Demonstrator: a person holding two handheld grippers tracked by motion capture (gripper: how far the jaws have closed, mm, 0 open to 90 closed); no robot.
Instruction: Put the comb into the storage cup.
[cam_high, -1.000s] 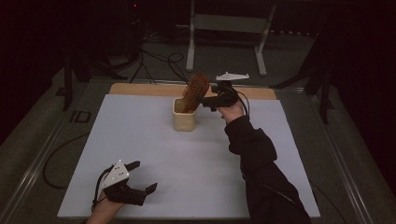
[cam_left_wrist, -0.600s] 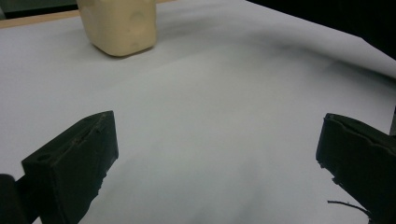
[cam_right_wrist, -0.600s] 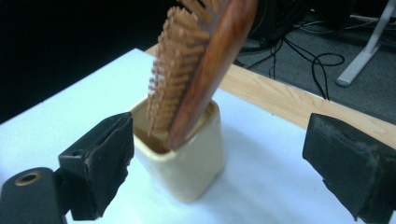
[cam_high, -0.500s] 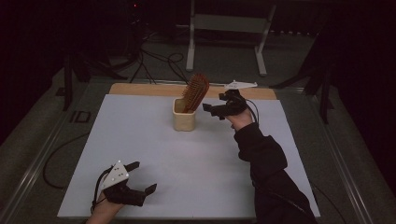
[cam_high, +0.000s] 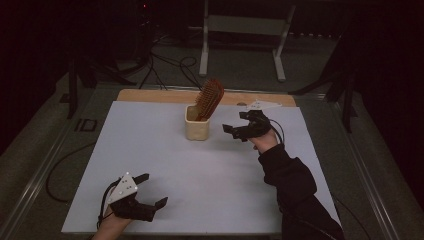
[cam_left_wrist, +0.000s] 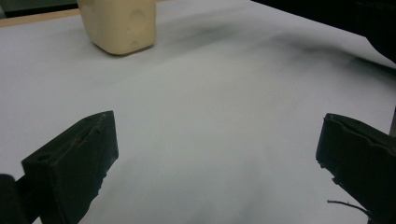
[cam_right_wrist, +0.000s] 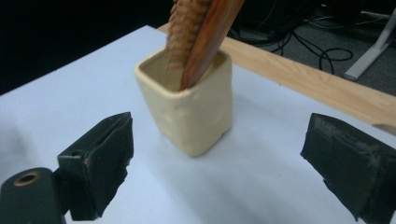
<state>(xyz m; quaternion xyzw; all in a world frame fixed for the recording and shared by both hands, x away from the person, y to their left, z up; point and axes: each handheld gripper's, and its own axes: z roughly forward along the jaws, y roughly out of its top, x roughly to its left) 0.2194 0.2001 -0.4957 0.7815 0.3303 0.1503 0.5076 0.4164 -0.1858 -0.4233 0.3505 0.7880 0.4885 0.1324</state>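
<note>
1. Right now the right gripper (cam_high: 238, 127), black two-jaw w/ grey plate on top, hangs just right of the cream square ceramic cup (cam_high: 196, 124), near but not touching; jaws spread wide, nothing between them.
2. Brown wooden hairbrush (cam_high: 209, 99) stands in the cup, bristle head up, leaning right; handle end is hidden inside the cup.
3. Right gripper view: cup (cam_right_wrist: 194, 109) sits between the two black jaws but farther off, brush (cam_right_wrist: 201, 37) cut off at top edge, bristles facing left.
4. Left gripper (cam_high: 152, 190) low at near-left corner of the white table sheet (cam_high: 165, 155), well apart from the cup; jaws spread, empty. Hand behind it mostly cut off by the frame edge.
5. Left gripper view: only the cup's lower part (cam_left_wrist: 120, 25) is visible at the top, rim cut off; sheet blurry.
6. Wooden table edge (cam_high: 150, 95) shows behind the sheet; background is dark, hard to make out.
</note>
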